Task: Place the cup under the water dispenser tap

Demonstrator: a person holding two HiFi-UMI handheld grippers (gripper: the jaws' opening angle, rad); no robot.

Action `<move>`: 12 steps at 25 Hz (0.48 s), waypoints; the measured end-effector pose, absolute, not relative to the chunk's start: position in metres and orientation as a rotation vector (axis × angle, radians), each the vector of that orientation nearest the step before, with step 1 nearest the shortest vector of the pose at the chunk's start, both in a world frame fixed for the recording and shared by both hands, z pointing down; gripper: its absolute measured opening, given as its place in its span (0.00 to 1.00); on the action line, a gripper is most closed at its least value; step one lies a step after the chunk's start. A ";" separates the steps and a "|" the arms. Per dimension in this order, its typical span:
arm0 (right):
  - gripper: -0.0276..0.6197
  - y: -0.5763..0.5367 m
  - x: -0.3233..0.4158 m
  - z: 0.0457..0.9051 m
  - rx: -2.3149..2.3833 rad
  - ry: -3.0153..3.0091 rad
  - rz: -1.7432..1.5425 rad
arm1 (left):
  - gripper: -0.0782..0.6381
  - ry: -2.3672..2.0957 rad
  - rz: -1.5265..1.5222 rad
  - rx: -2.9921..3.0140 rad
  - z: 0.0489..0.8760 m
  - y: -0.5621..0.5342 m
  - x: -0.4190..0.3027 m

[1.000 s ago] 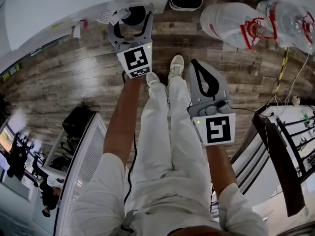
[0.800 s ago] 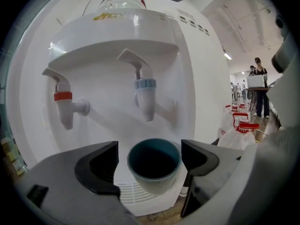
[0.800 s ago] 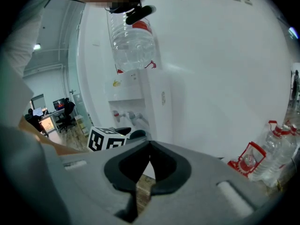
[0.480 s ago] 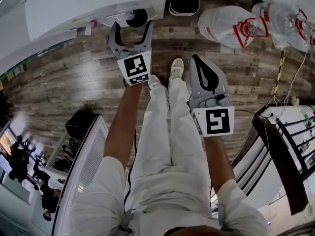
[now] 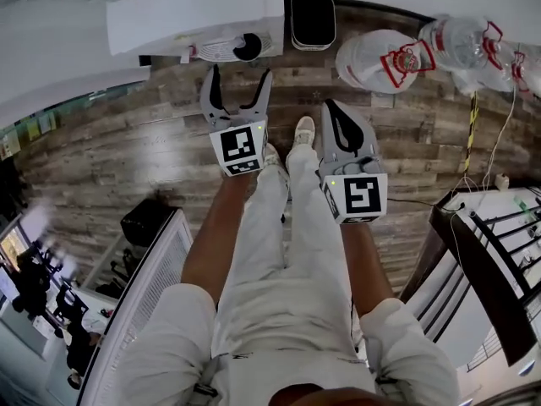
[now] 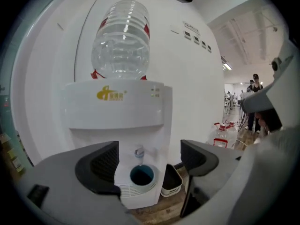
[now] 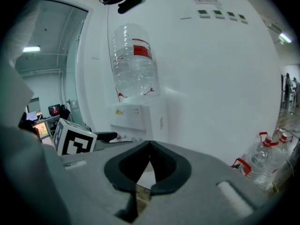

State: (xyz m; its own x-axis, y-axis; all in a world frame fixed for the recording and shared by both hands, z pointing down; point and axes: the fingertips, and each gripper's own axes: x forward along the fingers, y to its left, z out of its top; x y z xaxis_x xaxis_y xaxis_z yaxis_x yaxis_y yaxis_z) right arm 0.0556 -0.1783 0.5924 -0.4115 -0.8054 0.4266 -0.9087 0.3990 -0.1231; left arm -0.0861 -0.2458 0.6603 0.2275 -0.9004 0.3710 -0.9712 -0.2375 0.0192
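A blue cup (image 6: pixel 142 176) stands on the drip tray of the white water dispenser (image 6: pixel 117 107), directly below its tap (image 6: pixel 139 153). From the head view the cup (image 5: pixel 248 46) shows as a dark round opening at the dispenser's foot. My left gripper (image 5: pixel 239 87) is open and empty, a short way back from the cup and pointing at it; in the left gripper view the cup sits between the two black pads (image 6: pixel 101 165). The right gripper (image 5: pixel 335 110) hangs beside it, shut on nothing, its jaws meeting in the right gripper view (image 7: pixel 150 147).
A black bin (image 5: pixel 313 19) stands on the wooden floor right of the dispenser. Large spare water bottles (image 5: pixel 380 57) lie further right. A big bottle (image 6: pixel 122 41) tops the dispenser. A dark rack (image 5: pixel 486 252) is at right; people (image 6: pixel 253 86) stand far off.
My left gripper, which was around the cup a second ago, has drawn back from it with jaws open. The cup stays on the tray. The right gripper has drifted slightly left, still shut.
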 end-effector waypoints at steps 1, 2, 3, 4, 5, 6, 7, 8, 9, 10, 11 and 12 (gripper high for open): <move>0.04 -0.175 0.055 0.584 1.500 -2.361 0.494 | 0.66 -1.761 0.408 2.249 0.646 -0.240 -0.086; 0.04 -0.173 0.055 0.574 1.503 -2.364 0.494 | 0.64 -1.760 0.396 2.243 0.632 -0.235 -0.085; 0.04 -0.171 0.055 0.563 1.506 -2.366 0.490 | 0.63 -1.759 0.383 2.239 0.616 -0.230 -0.084; 0.04 -0.169 0.054 0.552 1.508 -2.368 0.484 | 0.61 -1.759 0.371 2.237 0.601 -0.225 -0.083; 0.04 -0.167 0.054 0.541 1.510 -2.371 0.479 | 0.59 -1.759 0.361 2.239 0.586 -0.221 -0.082; 0.04 -0.166 0.053 0.529 1.512 -2.375 0.473 | 0.58 -1.760 0.352 2.241 0.571 -0.217 -0.082; 0.04 -0.165 0.051 0.517 1.513 -2.382 0.468 | 0.56 -1.758 0.339 2.245 0.555 -0.213 -0.081; 0.04 -0.164 0.049 0.504 1.514 -2.389 0.464 | 0.55 -1.754 0.322 2.253 0.538 -0.209 -0.081; 0.04 -0.162 0.048 0.491 1.513 -2.398 0.459 | 0.53 -1.747 0.306 2.272 0.520 -0.205 -0.079; 0.04 -0.160 0.046 0.477 1.510 -2.407 0.458 | 0.52 -1.741 0.300 2.302 0.503 -0.201 -0.076; 0.04 -0.158 0.044 0.463 1.505 -2.420 0.464 | 0.51 -1.737 0.302 2.335 0.486 -0.196 -0.074; 0.04 -0.155 0.042 0.449 1.498 -2.434 0.475 | 0.49 -1.737 0.304 2.363 0.469 -0.192 -0.074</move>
